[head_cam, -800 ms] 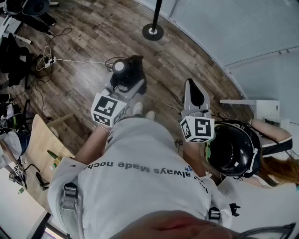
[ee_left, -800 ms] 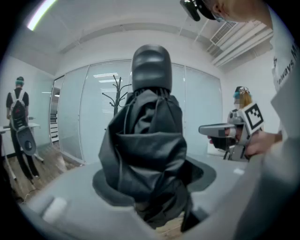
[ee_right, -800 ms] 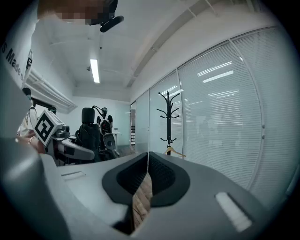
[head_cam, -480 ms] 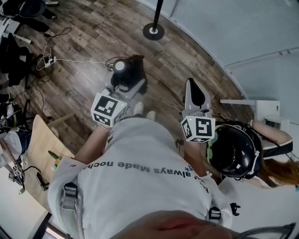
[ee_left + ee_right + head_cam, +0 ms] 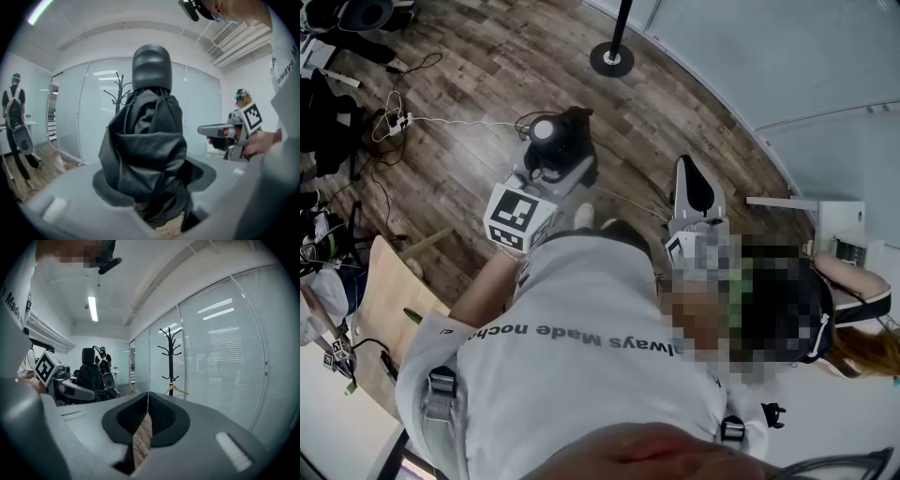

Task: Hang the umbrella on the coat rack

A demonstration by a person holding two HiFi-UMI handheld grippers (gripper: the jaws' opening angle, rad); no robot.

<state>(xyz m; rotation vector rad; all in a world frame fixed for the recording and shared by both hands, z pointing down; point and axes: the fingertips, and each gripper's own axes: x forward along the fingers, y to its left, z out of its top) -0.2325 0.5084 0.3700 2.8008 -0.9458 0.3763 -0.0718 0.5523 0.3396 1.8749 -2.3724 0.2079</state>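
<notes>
Head view: umbrella (image 5: 565,155) gripped, shirt (image 5: 581,394) reads "always Made".

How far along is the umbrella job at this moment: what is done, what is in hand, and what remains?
Done: the folded black umbrella is picked up, clamped between the fingers of the left gripper. In hand: bringing it to the coat rack, which stands ahead by the glass wall, well apart from the umbrella. The right gripper is shut and empty. Left: reach the rack and hang the umbrella on a hook.

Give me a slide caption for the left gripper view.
Left gripper grips the folded black umbrella; the coat rack stands ahead by the glass wall.
</notes>
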